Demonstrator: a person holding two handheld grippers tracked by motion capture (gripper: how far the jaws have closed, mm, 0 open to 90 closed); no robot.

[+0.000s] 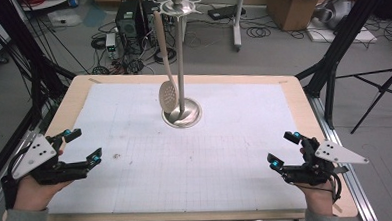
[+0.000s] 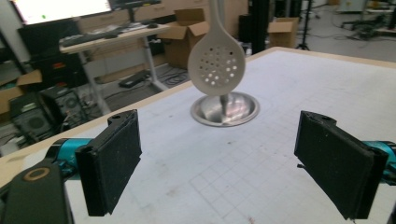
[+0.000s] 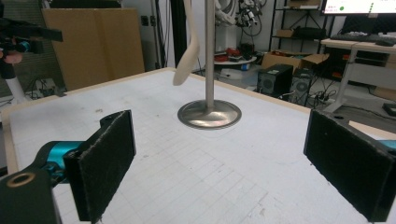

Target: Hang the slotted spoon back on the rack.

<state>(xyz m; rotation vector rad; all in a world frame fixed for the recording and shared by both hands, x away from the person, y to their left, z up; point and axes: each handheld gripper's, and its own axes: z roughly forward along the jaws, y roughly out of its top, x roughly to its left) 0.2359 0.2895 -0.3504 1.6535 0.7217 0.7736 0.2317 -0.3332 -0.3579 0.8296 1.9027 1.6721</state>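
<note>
The left claw (image 1: 83, 145) is held at the near left corner of the surface (image 1: 137, 193), jaws spread wide with nothing between them; in the left gripper view its two black pads (image 2: 112, 163) stand well apart. The right claw (image 1: 285, 149) sits at the near right, likewise spread and empty, with bare grid paper seen between its pads (image 3: 105, 163).

From both claws the slotted spoon (image 1: 167, 94) lies farther off, near the middle of the surface toward the far side, hung from the top ring of a metal stand (image 1: 180, 61). Its long axis runs nearly vertical, handle up and perforated bowl down (the bowl hangs just above the round base (image 1: 182, 116), apparently not touching it). The spoon hangs on the left side of the post, so the bowl faces the left claw openly in the left gripper view (image 2: 216, 63), while from the right claw it is seen edge-on beside the post (image 3: 187, 60). The left claw is judged slightly better placed; a reach forward and to the right would be called for.
</note>
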